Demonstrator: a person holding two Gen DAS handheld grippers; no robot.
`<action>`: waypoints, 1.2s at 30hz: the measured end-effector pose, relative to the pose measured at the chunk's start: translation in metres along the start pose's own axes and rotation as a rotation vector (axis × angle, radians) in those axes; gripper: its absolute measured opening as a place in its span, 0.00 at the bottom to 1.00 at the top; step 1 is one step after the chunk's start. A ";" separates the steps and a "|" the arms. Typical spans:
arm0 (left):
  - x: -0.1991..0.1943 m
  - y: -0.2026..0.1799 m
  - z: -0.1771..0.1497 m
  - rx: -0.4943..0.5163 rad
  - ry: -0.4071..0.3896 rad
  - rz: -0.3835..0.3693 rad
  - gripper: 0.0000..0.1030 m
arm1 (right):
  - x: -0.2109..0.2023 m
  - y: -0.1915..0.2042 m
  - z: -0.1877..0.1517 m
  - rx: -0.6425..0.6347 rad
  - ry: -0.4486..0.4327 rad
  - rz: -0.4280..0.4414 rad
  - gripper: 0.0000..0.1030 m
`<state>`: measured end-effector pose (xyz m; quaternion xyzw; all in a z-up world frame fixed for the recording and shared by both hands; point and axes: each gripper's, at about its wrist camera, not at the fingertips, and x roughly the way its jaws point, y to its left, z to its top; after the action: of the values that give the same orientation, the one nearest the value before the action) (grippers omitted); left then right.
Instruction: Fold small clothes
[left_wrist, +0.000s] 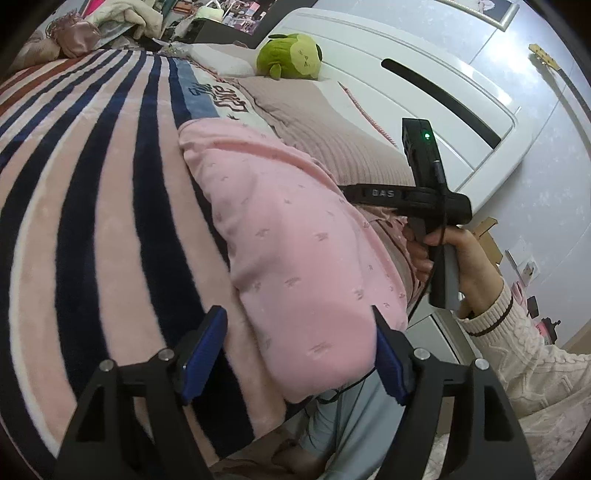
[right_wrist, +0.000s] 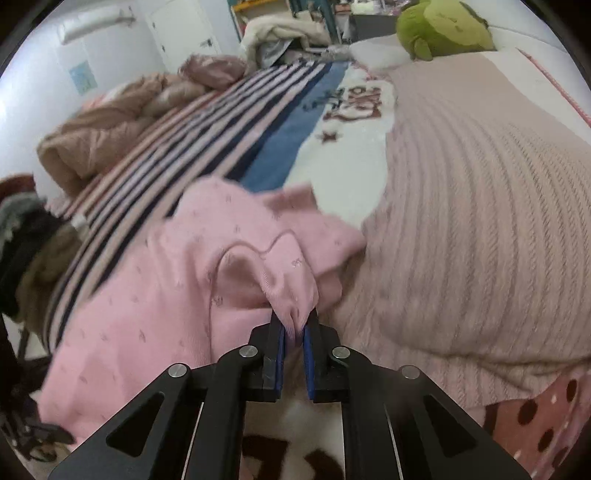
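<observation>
A small pink knit garment (left_wrist: 291, 236) with tiny pink motifs lies on the striped blanket at the near edge of the bed. My left gripper (left_wrist: 295, 332) is open, its blue pads on either side of the garment's near corner without closing on it. My right gripper (right_wrist: 295, 325) is shut on a bunched fold of the same pink garment (right_wrist: 192, 280) and holds it a little above the bed. The right gripper also shows in the left wrist view (left_wrist: 417, 195), held by a hand at the garment's far edge.
The bed carries a navy, pink and white striped blanket (left_wrist: 92, 192) and a mauve knit blanket (right_wrist: 480, 221). A green plush toy (left_wrist: 291, 55) sits by the white headboard (left_wrist: 424, 85). Piled clothes (right_wrist: 107, 122) lie at the bed's far side.
</observation>
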<state>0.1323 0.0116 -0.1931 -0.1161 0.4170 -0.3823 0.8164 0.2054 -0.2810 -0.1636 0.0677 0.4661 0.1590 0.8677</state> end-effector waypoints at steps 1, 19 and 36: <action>-0.002 0.000 0.000 0.003 -0.002 0.005 0.69 | -0.007 -0.005 -0.001 0.043 0.000 0.040 0.16; -0.015 0.004 -0.002 -0.015 -0.038 0.003 0.69 | -0.018 0.018 -0.013 -0.036 -0.003 0.051 0.01; 0.002 0.012 0.010 -0.074 -0.047 0.000 0.28 | 0.042 -0.002 -0.012 0.265 0.126 0.477 0.36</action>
<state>0.1472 0.0172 -0.1938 -0.1552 0.4117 -0.3636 0.8211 0.2177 -0.2688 -0.2040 0.2785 0.5068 0.3004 0.7585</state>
